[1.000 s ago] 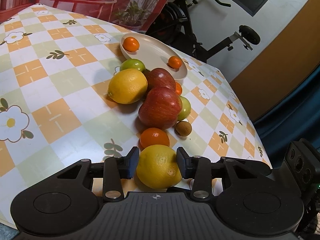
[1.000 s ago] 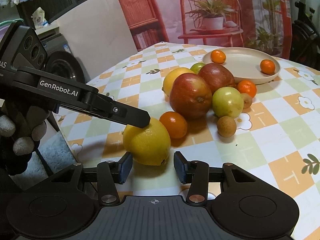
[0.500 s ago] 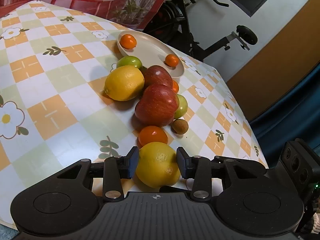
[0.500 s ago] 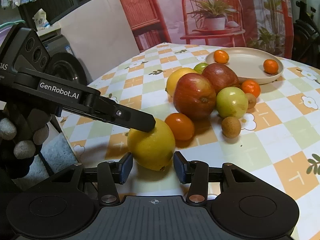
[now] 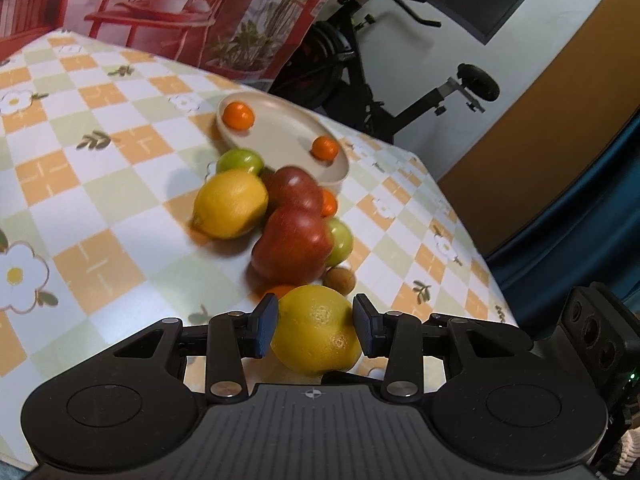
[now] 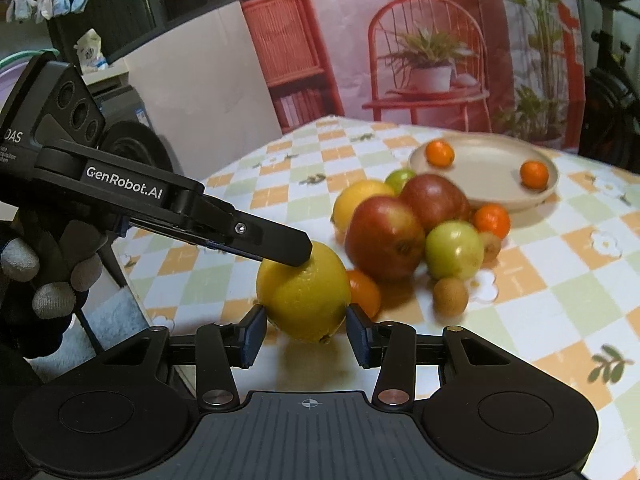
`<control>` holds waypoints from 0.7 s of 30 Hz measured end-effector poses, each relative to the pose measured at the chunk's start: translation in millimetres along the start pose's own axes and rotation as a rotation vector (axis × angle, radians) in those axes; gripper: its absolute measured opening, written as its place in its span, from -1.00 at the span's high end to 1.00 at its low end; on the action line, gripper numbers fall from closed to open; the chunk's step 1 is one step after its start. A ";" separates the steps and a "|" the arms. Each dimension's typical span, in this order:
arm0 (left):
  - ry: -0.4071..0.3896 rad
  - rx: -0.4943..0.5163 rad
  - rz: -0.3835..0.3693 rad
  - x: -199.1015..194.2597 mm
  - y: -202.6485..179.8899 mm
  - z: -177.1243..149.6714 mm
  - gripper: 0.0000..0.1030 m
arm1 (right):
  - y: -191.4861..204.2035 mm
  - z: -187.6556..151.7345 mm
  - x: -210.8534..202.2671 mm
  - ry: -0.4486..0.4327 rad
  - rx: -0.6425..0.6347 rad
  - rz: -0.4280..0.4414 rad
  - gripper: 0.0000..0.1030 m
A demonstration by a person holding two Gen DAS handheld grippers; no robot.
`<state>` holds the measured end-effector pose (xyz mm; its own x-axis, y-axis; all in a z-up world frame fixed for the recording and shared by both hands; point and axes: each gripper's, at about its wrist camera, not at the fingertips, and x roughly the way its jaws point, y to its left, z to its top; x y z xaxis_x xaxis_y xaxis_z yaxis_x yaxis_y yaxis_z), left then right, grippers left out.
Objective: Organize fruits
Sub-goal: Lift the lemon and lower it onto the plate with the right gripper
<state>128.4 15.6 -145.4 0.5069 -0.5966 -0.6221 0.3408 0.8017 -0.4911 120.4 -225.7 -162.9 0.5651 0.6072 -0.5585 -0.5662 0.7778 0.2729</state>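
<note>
My left gripper is shut on a yellow lemon, both pads pressed to its sides, just above the checked tablecloth. In the right wrist view one left fingertip lies across that lemon. My right gripper has the lemon's pointed near end between its fingertips; the tips stand close beside it and no squeeze shows. Behind sits a fruit pile: a second lemon, two red apples, green fruits, a mandarin and a small brown fruit. A beige plate holds two mandarins.
A gloved hand holds the left gripper at the table's near left corner. An exercise bike stands past the far table edge. A washing machine and a white panel stand beside the table on the left.
The right gripper has closed in on the lemon, which sat ahead and left of its tips and now lies between them. In the left wrist view the lemon sits higher and hides the mandarin behind it.
</note>
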 end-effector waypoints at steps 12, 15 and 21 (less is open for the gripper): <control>-0.128 0.117 -0.021 -17.3 -41.2 68.2 0.16 | -11.4 69.2 -27.0 -0.139 -0.065 -0.049 0.21; -0.153 0.144 -0.029 -15.3 -48.9 91.0 0.16 | -20.2 92.8 -29.5 -0.167 -0.078 -0.057 0.21; -0.155 0.162 -0.042 5.3 -51.1 127.1 0.16 | -47.5 128.1 -20.6 -0.178 -0.094 -0.063 0.21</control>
<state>214.3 -23.8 -46.1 0.6011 -0.6267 -0.4959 0.4807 0.7793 -0.4021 212.6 -254.5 -64.0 0.6933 0.5837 -0.4227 -0.5752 0.8015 0.1635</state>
